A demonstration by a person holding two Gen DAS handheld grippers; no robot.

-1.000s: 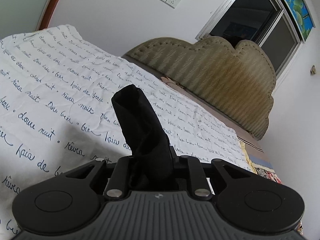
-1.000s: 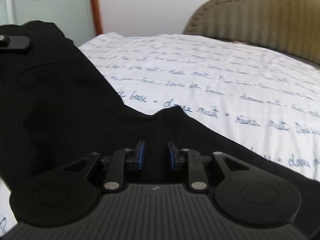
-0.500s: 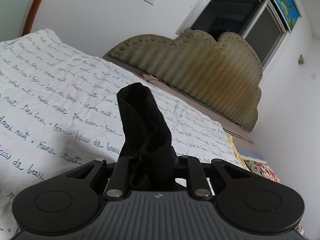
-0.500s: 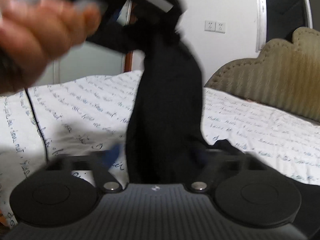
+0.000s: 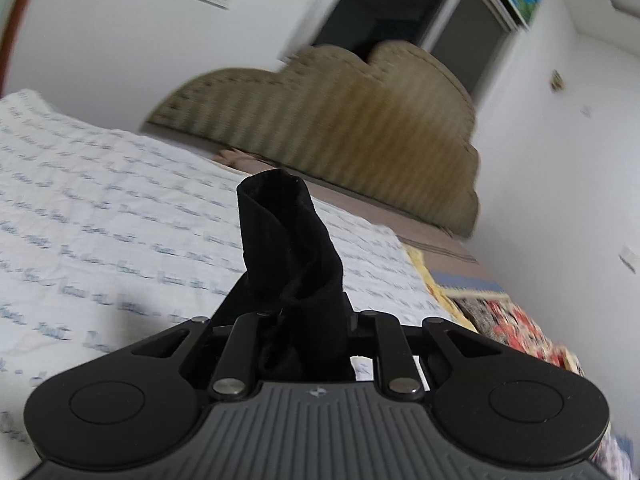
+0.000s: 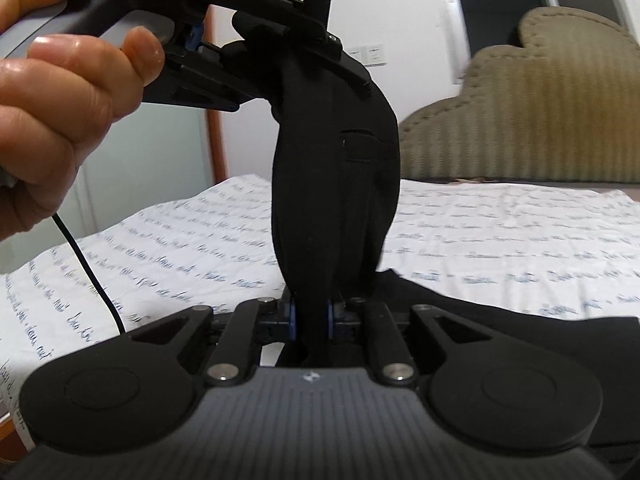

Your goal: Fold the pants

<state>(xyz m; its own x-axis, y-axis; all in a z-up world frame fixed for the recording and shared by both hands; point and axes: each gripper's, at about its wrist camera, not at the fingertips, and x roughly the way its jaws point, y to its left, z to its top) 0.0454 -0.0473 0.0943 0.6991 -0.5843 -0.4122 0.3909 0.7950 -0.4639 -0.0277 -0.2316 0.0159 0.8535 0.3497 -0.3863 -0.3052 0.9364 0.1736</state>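
Observation:
The black pants (image 6: 336, 200) hang between my two grippers above the bed. My right gripper (image 6: 311, 316) is shut on a lower fold of the pants, with blue pads pressing both sides. My left gripper (image 5: 296, 320) is shut on an upper part of the pants (image 5: 288, 248), and a bunch of cloth sticks up past its fingers. In the right wrist view the left gripper (image 6: 280, 36) is held high by a hand, with the pants hanging down from it. More black cloth (image 6: 520, 336) lies on the bed at the lower right.
A white bedsheet with blue script (image 5: 100, 220) (image 6: 500, 232) covers the bed. A padded olive headboard (image 5: 360, 128) (image 6: 540, 120) stands at the far end against a white wall. A window (image 5: 400, 12) is above it. A floral blanket (image 5: 520, 332) lies at the bed's right edge.
My right gripper was open over the pants lying flat and has shut on them. The pants have been lifted off the bed and hang between both grippers. The left gripper has risen and tilted.

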